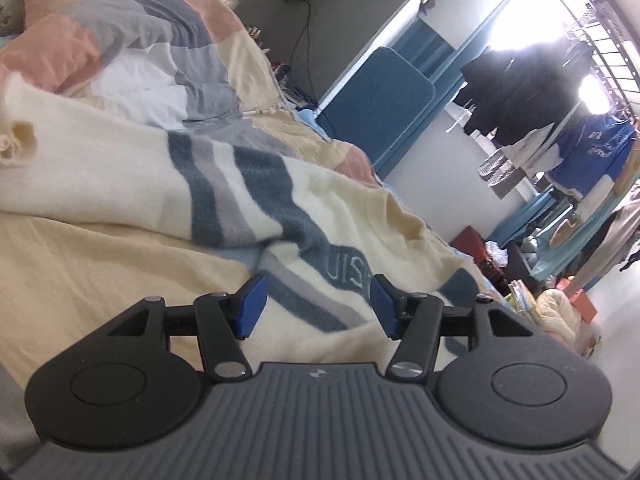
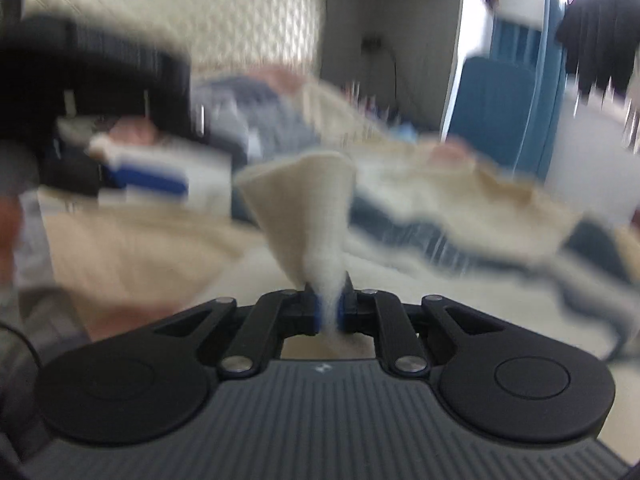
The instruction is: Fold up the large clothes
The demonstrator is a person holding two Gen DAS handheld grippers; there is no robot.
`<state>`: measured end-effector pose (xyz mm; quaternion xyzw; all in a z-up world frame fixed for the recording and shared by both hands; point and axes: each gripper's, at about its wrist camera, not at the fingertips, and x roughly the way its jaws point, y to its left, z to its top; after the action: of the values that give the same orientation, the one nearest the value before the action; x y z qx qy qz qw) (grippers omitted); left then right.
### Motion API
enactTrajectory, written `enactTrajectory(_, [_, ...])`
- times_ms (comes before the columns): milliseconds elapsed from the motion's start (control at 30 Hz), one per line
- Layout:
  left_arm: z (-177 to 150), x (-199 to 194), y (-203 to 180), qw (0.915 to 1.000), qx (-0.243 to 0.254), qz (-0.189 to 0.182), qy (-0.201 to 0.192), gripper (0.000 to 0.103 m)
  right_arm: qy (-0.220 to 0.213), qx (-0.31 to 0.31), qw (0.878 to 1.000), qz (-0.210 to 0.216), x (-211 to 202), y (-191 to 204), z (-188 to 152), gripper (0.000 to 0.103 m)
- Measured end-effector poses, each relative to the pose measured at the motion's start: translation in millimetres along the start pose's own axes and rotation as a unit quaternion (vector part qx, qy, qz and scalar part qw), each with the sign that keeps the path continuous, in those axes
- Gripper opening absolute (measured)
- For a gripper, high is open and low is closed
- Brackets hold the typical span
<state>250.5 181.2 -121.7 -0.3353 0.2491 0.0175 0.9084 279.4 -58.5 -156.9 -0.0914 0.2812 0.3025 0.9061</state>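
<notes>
The left hand-held gripper (image 1: 316, 306) hovered with jaws apart and empty over the cream striped sweater (image 1: 120, 176) spread on the bed (image 1: 80, 264) — the right hand-held gripper (image 2: 329, 312) pinched a cream fold of it.

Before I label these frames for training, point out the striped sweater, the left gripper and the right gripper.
striped sweater (image 1: 224, 188): left wrist view, on its blue-grey stripes.
left gripper (image 1: 318, 306): left wrist view, midway between its open blue pads.
right gripper (image 2: 329, 312): right wrist view, where the pads pinch cream fabric.
</notes>
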Motion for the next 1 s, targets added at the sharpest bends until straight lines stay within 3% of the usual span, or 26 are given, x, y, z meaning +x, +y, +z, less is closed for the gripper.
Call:
enactTrajectory(100, [1, 0, -2, 0.9999, 0.006, -0.013, -0.005, 0.063, 0.018, 0.007, 1.0, 0.01, 2, 2, 0, 0.016])
enactTrajectory(200, [0, -2, -8, 0.9992, 0.018, -0.035, -0.001, 0.063, 0.036, 0.017, 0.999, 0.032, -12, -1, 4, 0.032])
enactTrajectory(267, [-3, -3, -14, 0.9985, 0.029, -0.045, 0.004, 0.063, 0.042, 0.03, 0.998, 0.044, -26, 1, 7, 0.049])
enactTrajectory(300, [-5, -4, -18, 0.9981, 0.035, -0.05, 0.008, 0.063, 0.044, 0.033, 0.997, 0.048, -33, -3, 10, 0.05])
enactTrajectory(467, [-14, 1, -29, 0.9963, 0.046, -0.065, 0.033, 0.062, 0.042, 0.04, 0.997, 0.049, -75, -20, 12, 0.051])
enactTrajectory(600, [-27, 13, -39, 0.9943, 0.072, -0.047, 0.063, 0.062, 0.052, 0.066, 0.996, -0.013, -83, -46, 11, 0.053])
enactTrajectory(767, [-49, 36, -53, 0.9879, 0.11, -0.03, 0.105, 0.053, 0.04, 0.147, 0.987, -0.052, -65, -87, 8, 0.053])
enactTrajectory(900, [-65, 65, -57, 0.9784, 0.131, -0.011, 0.16, 0.045, 0.032, 0.147, 0.985, -0.082, -42, -108, 7, 0.051])
enactTrajectory(1000, [-77, 87, -55, 0.9706, 0.145, 0.026, 0.19, 0.044, 0.031, 0.153, 0.983, -0.1, -21, -122, 4, 0.051])
